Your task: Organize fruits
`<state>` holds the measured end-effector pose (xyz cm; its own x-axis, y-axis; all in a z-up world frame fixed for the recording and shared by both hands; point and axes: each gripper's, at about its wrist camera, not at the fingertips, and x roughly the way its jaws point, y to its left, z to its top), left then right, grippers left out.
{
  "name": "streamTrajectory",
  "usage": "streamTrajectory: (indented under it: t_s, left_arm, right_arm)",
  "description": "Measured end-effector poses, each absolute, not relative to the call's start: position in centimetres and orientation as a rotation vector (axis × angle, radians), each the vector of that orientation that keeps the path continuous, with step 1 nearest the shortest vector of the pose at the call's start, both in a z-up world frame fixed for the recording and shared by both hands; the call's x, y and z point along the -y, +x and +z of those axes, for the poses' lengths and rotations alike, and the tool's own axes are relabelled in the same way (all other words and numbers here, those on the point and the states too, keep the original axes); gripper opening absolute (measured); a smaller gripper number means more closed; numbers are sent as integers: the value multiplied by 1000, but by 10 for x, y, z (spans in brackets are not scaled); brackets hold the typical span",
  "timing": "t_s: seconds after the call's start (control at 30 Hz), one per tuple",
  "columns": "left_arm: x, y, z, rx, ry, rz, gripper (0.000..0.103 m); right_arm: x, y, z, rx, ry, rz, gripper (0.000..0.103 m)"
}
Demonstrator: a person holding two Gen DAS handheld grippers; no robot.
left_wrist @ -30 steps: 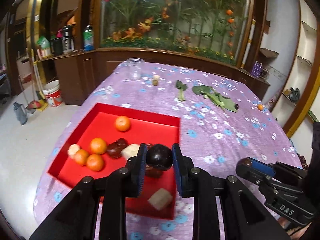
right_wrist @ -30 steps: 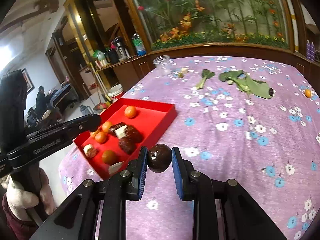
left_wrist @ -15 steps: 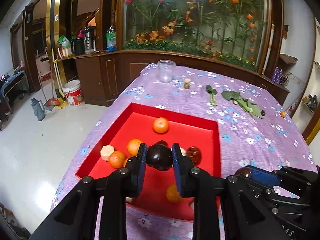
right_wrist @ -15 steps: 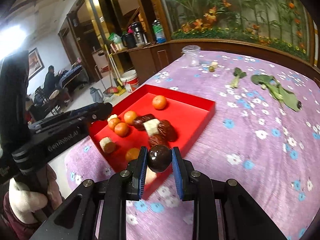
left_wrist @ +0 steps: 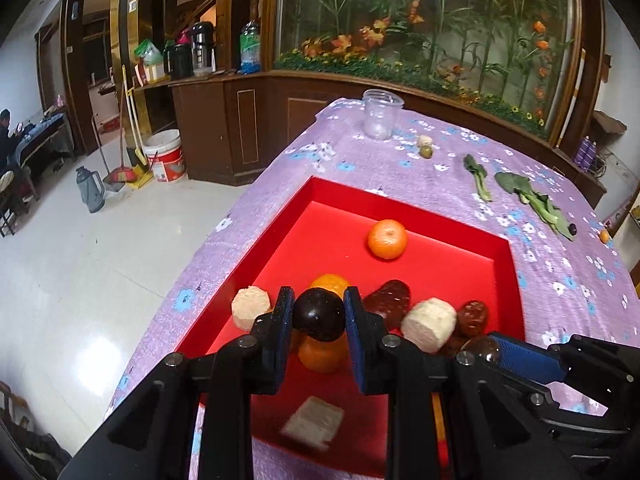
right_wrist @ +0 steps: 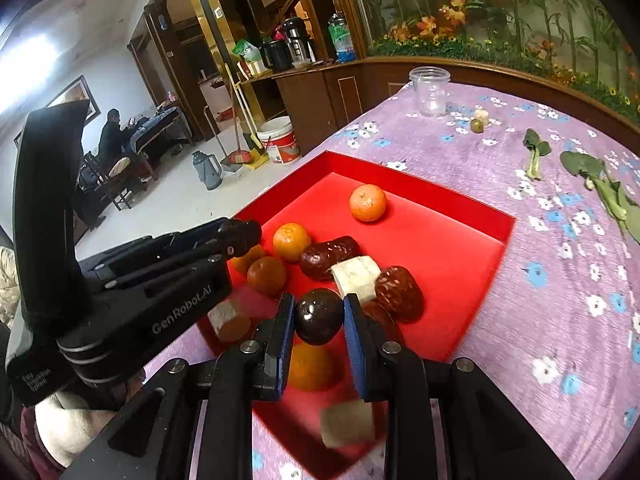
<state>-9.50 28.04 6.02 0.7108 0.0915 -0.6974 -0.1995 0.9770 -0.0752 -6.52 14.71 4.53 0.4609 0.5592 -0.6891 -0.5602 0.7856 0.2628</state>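
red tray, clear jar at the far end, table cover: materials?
Red tray: looks like smooth plastic, semi-gloss; uniform colour, soft sheen on the floor. Clear jar: transparent, plastic or glass; screw-thread neck, can't tell which. Table cover: purple printed fabric, matte, draping over the edge.

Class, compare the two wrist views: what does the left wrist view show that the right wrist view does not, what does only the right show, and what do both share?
Only the left wrist view: a small orange fruit on the cloth at the far right edge.
Only the right wrist view: the left tool's body printed "GenRobot.AI".
Both: the red tray of fruit, the clear jar, the leafy greens, and a dark round fruit clamped in each tool.
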Motion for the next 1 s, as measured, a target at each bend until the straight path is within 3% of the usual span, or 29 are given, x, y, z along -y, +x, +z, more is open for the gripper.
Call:
streamTrajectory:
  t_s: [0.33,0.4,0.47,0.57,0.63,0.8,1.0]
  left_arm:
    - [-291,-82,46,-795,-192,167,27]
    - [-293,-81,46,-796,-200,175,36]
    - [-296,-83,47,-784,-213,187,55]
    - [-298,-85,50,-768,-229,189,65]
    - [-296,-86,53,-761,-228,194,68]
    - [-294,-95,65,-724,-235,203,76]
    - [-276,-111,84,-658,-169,244,80]
  right_arm:
    - [-164,-44,36,-863,-4,696,28]
    - [-164,-42,34,-863,3,697,28]
    - [-162,-40,33,-867,17,702,28]
    - [-159,-37,33,-865,29,695,29]
    - [-155,-37,35,-863,42,693,31]
    - [-144,-40,42,-838,72,691,46]
    - [-131,-55,52,-794,54,667,50]
